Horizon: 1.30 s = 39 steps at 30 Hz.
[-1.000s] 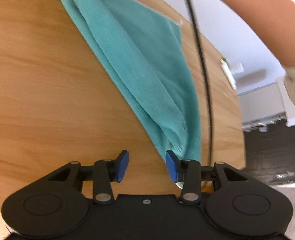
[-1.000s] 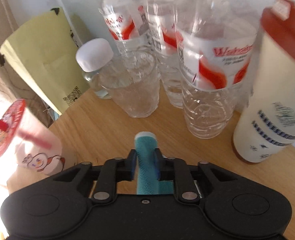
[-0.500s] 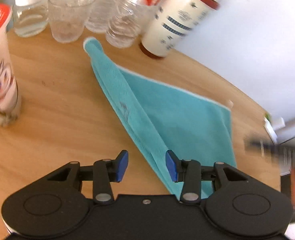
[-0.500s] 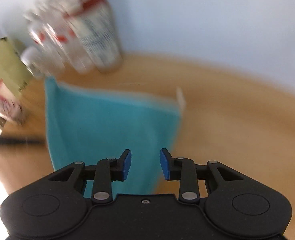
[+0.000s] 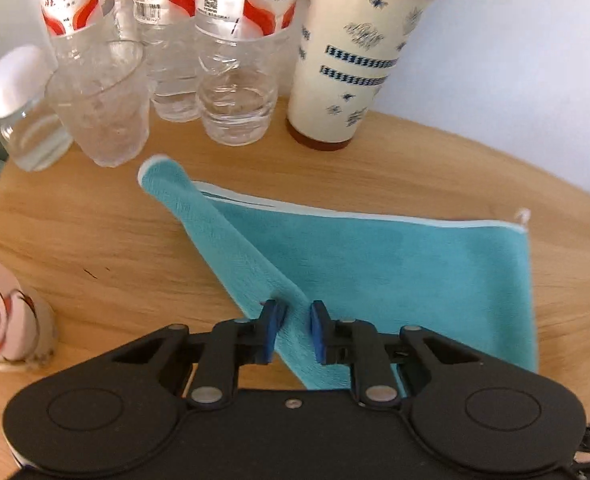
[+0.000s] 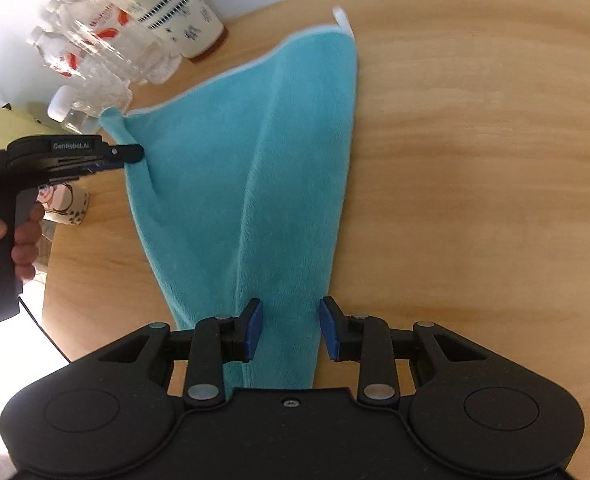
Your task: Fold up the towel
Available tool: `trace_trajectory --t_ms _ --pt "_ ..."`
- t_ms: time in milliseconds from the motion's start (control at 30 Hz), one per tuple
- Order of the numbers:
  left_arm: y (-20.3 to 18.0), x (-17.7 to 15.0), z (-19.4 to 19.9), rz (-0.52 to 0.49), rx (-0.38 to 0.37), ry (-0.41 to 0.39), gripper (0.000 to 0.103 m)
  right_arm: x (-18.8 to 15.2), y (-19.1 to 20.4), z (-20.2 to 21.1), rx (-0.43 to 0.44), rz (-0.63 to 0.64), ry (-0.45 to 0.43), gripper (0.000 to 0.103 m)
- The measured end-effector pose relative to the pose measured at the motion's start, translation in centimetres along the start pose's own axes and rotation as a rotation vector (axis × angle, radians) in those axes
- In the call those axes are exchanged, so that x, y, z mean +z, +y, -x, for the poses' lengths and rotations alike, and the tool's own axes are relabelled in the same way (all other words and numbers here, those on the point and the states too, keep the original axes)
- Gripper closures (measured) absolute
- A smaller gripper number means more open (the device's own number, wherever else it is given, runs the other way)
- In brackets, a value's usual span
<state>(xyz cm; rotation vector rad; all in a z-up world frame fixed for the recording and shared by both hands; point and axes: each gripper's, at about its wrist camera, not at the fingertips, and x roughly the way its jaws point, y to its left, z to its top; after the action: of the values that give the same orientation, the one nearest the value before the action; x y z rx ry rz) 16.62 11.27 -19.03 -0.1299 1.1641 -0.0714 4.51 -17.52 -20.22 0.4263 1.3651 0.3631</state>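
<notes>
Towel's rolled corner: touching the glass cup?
Apart. Left wrist view shows bare wood between the towel corner and the cup.

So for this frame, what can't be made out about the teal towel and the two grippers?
- Left wrist view: the near end of the teal cloth towel is hidden under the left gripper body, so whether its fingers pinch the rolled edge is unclear.
- Right wrist view: the right gripper body covers the towel's near corner.
- Left wrist view: the clear plastic bottles are cut off by the top edge.
</notes>
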Motion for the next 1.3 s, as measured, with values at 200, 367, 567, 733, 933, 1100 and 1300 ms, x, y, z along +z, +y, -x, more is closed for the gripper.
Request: trace_trajectory --t_ms 200,367,567,733,933,1100,1300 --pt "0.5 0.4 -0.1 0.006 0.006 -0.011 0.088 -1.2 -0.2 1.1 0.097 -0.005 0.042 0.067" --pt "0.6 0.6 -0.3 0.009 0.039 -0.011 0.087 -2.0 -0.3 -0.2 0.144 0.004 0.095 0.067" --pt "1.0 0.6 -0.5 0.021 0.06 -0.01 0.087 -2.1 1.2 -0.3 0.027 0.164 0.124 0.101" --pt "0.6 0.3 -0.3 0.017 0.075 -0.009 0.087 -1.1 1.3 -0.3 -0.045 0.282 0.197 0.1" --pt "-0.9 -0.5 -0.3 -0.012 0.049 0.011 0.087 0.8 -1.2 1.0 -0.116 0.36 0.215 0.099" --pt "-2.5 -0.9 -0.1 -0.019 0.036 0.031 0.087 2.8 -2.5 2.0 -0.192 0.498 0.228 0.099" --pt "-4.9 -1.9 0.1 -0.035 -0.014 0.051 0.087 6.1 -6.0 3.4 -0.274 0.627 0.213 0.097"
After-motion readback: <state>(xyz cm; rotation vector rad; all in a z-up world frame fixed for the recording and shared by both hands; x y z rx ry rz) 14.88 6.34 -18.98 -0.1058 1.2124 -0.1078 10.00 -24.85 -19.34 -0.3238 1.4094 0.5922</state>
